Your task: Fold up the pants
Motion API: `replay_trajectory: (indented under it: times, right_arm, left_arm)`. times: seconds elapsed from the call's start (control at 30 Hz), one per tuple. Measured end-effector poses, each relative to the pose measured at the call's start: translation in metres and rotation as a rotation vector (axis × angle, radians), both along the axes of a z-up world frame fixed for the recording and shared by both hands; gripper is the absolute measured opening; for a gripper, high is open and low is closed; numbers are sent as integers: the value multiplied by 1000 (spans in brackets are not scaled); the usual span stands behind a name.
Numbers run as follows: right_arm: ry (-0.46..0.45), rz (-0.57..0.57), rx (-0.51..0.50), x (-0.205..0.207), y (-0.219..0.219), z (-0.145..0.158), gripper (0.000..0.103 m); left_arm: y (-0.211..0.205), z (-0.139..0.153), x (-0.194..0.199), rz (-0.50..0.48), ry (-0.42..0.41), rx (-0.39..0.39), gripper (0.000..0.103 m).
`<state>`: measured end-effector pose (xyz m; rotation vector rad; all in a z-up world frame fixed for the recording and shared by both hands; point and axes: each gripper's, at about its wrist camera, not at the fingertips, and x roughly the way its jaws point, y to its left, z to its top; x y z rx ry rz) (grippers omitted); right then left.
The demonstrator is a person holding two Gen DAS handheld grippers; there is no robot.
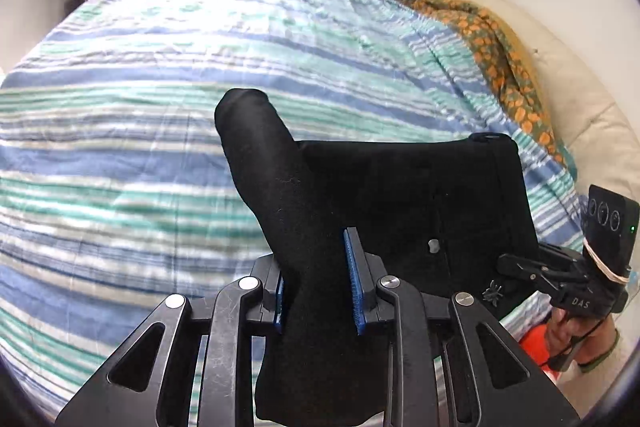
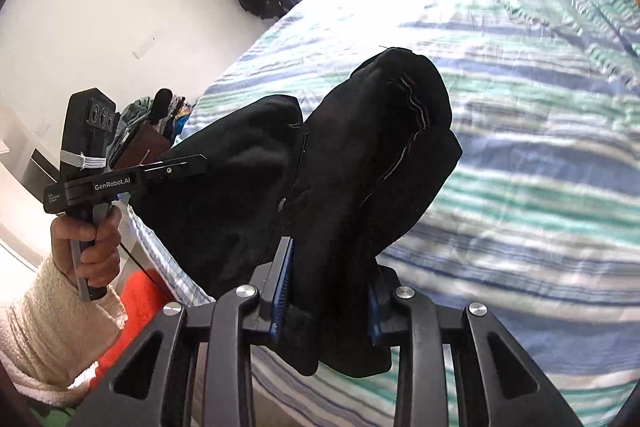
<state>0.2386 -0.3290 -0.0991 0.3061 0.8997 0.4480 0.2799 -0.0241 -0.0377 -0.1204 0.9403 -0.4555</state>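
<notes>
Black pants hang over the near edge of a striped bed, held up by both grippers. My left gripper is shut on a bunched fold of the pants, which drapes down between its blue pads. My right gripper is shut on another thick fold of the pants. The right gripper also shows in the left wrist view at the pants' right edge. The left gripper also shows in the right wrist view at their left edge. A small pale button shows on the cloth.
The bed carries a blue, green and white striped cover. An orange flowered blanket and a cream pillow lie along its right side. A white wall with dark hanging clothes stands to the left. Something orange lies low by the bed.
</notes>
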Motion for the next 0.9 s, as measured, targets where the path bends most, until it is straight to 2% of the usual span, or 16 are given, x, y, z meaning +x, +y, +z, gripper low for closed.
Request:
replay_trajectory:
  times: [0.03,0.07,0.1,0.13,0.17,0.2,0.27,0.33,0.37,0.4,0.43,0.5,0.57,0.63,0.8,0.9]
  right_arm:
    - [-16,-34,2,9,-8,5,31]
    - [-24,-71,9,18,-18,7,31]
    - [-20,-101,1,27,-28,5,35]
    - [4,-133,-37,35,-35,-1,38]
    - [38,-168,-106,43,-40,-5,50]
    - [61,-205,-194,45,-43,-9,57]
    - [78,-233,-313,31,-51,-19,58]
    - [86,-252,-368,9,-57,-23,74]
    - [87,-258,-387,-2,-58,-25,88]
    - [82,-265,-404,-15,-60,-25,92]
    - [74,-273,-417,-26,-58,-25,92]
    - [66,-297,-429,-53,-49,-24,95]
    - [46,-316,-413,-73,-40,-19,98]
    - [18,-338,-402,-88,-27,-16,99]
    - [-18,-361,-456,-115,9,-7,103]
    - [-25,-337,-497,-120,26,-6,103]
  left_arm:
    - [-2,3,7,15,-33,7,28]
    - [-8,3,16,34,-66,38,36]
    - [-11,-2,21,54,-90,86,41]
    - [-12,-9,22,79,-103,149,53]
    - [-14,-18,20,95,-113,216,60]
    - [-13,-26,14,96,-119,268,62]
    - [-10,-40,-9,71,-130,328,73]
    - [-17,-53,-36,65,-146,386,82]
    - [-16,-58,-51,65,-151,418,86]
    - [-18,-61,-64,63,-157,444,86]
    - [-18,-62,-80,62,-160,463,88]
    - [-27,-62,-98,73,-158,481,93]
    - [-35,-59,-115,123,-165,506,100]
    - [-41,-51,-126,168,-185,533,100]
    - [-45,-40,-135,180,-107,430,100]
    - [-48,-37,-140,190,-85,437,100]
